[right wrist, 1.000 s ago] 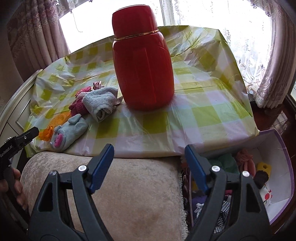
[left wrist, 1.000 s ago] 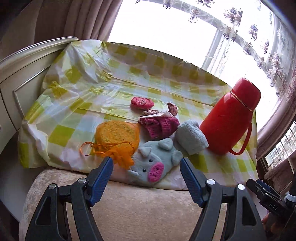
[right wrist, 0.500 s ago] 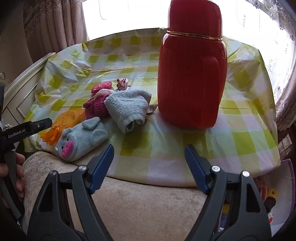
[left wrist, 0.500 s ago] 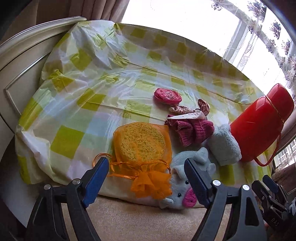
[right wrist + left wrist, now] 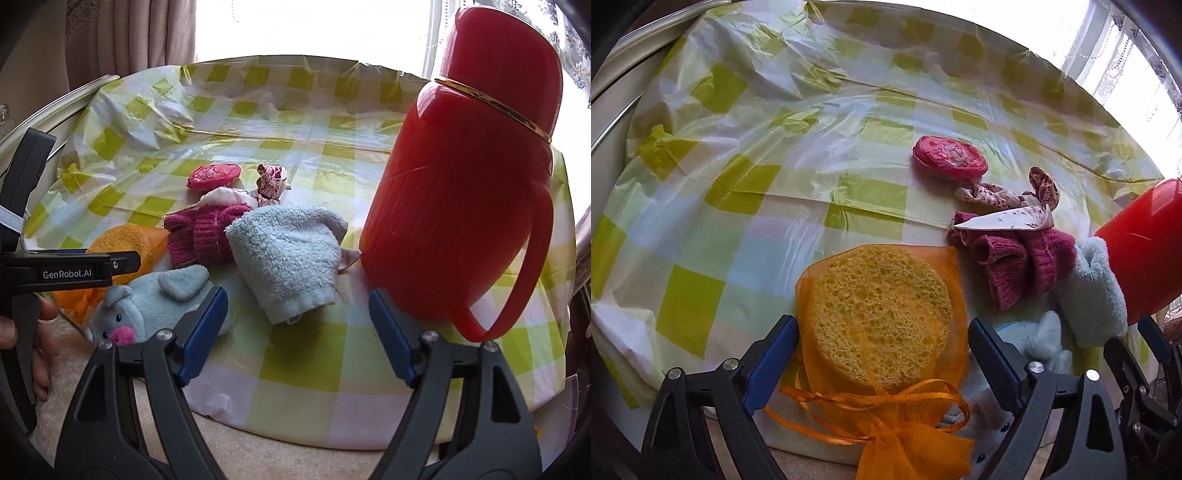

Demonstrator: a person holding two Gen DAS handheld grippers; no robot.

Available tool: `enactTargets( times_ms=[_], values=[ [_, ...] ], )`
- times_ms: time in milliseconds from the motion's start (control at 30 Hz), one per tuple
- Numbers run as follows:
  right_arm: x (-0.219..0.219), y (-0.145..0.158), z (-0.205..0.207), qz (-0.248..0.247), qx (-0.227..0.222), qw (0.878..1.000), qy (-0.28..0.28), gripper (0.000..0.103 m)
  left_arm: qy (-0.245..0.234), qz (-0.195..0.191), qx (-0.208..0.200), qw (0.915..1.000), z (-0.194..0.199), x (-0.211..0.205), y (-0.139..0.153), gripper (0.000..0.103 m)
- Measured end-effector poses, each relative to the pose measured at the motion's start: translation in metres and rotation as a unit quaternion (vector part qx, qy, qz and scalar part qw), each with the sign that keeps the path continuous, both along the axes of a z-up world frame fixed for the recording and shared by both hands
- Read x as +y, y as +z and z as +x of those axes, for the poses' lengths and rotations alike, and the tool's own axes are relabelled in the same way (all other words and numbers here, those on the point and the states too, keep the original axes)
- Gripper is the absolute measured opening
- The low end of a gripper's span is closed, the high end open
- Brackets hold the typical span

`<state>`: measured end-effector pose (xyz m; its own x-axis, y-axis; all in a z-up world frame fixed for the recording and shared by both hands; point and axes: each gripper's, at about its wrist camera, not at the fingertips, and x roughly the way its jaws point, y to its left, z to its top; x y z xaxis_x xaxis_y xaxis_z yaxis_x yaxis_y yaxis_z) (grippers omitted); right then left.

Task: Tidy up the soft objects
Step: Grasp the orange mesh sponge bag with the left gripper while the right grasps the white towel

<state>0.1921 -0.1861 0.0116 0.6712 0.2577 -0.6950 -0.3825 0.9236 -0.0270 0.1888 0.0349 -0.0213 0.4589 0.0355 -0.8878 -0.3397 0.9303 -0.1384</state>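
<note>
A yellow sponge in an orange mesh bag [image 5: 882, 317] lies at the near edge of the checked cloth. My left gripper [image 5: 882, 363] straddles it with jaws opening, and the pads do not press on it. Right of the bag are a grey pig plush [image 5: 155, 306], a magenta knit piece [image 5: 1019, 266] and a pale blue towel [image 5: 288, 258]. My right gripper [image 5: 297, 332] is open just in front of the towel, with only cloth between its fingers. Further back lie a pink round pouch [image 5: 947, 157] and a patterned fabric tie [image 5: 1004, 195].
A tall red thermos [image 5: 469, 192] with a handle stands right of the towel, close to my right finger. The green-checked plastic tablecloth [image 5: 757, 192] covers the surface. A beige cushion [image 5: 258, 450] lies in front, and a pale furniture rail [image 5: 55, 107] curves along the left.
The left gripper came forward and down over the sponge bag, and its jaws widened. The right gripper moved left and closer to the towel and rolled, so the thermos now sits tilted at the right.
</note>
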Motion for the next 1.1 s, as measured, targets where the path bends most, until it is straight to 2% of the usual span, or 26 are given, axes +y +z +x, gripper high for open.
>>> enactTargets(
  times_ms=[233,367,433,500,700,900,1100],
  values=[
    [0.018,-0.013,0.019,-0.024,0.003,1.0,0.006,0.081,-0.005,0.02,-0.001,0.9998,0.003,-0.005,-0.006,0.098],
    [0.023,-0.022,0.029,-0.028,0.013,1.0,0.005,0.08,-0.006,0.042,-0.001,0.9991,0.006,-0.009,-0.007,0.093],
    [0.024,-0.026,0.034,-0.026,0.021,0.999,0.005,0.075,-0.004,0.052,-0.004,0.9986,0.004,-0.01,-0.006,0.083],
    [0.024,-0.03,0.038,-0.024,0.032,0.999,0.003,0.06,-0.004,0.053,-0.008,0.9986,0.005,-0.01,-0.006,0.083],
    [0.016,-0.03,0.038,-0.004,0.029,1.0,-0.004,0.037,0.006,0.043,-0.023,0.9988,0.001,-0.005,-0.004,0.083],
    [0.017,-0.024,0.03,0.006,0.012,1.0,0.01,0.027,0.028,0.047,-0.052,0.9971,-0.011,-0.002,0.005,0.082],
    [0.013,-0.016,0.02,0.021,-0.005,1.0,0.02,0.025,0.042,0.078,-0.089,0.9921,-0.022,-0.006,0.023,0.082]
  ],
)
